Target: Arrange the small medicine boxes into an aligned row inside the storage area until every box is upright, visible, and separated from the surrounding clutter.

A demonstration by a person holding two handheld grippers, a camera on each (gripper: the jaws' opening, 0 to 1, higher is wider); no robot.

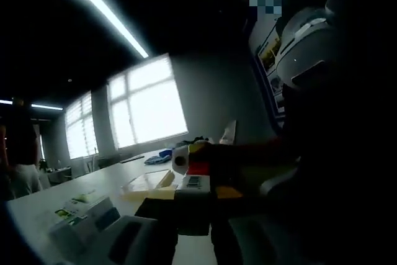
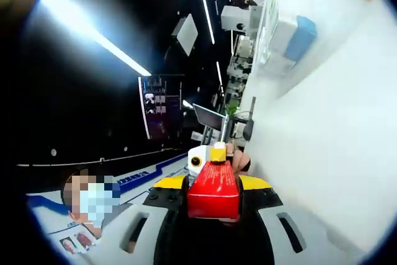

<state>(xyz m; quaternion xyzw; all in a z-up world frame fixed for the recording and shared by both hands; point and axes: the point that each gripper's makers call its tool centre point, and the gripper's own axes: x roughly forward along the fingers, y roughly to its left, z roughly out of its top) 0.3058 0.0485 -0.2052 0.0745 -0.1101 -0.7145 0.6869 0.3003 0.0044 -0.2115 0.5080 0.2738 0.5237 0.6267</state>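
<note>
Right claw clamped on red medicine box; left claw state unclear.

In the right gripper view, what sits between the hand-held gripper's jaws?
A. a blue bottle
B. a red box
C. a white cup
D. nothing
B: a red box sits clamped between the right hand-held gripper jaws, with a yellow part at its far end.

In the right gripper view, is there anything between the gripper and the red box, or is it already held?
Nothing stands between them: the right gripper is already shut on the red medicine box, whose sides sit against the jaws. The storage area is not recognisable in this tilted view, so I cannot tell whether the white surface on the right or anything else blocks the way there.
</note>
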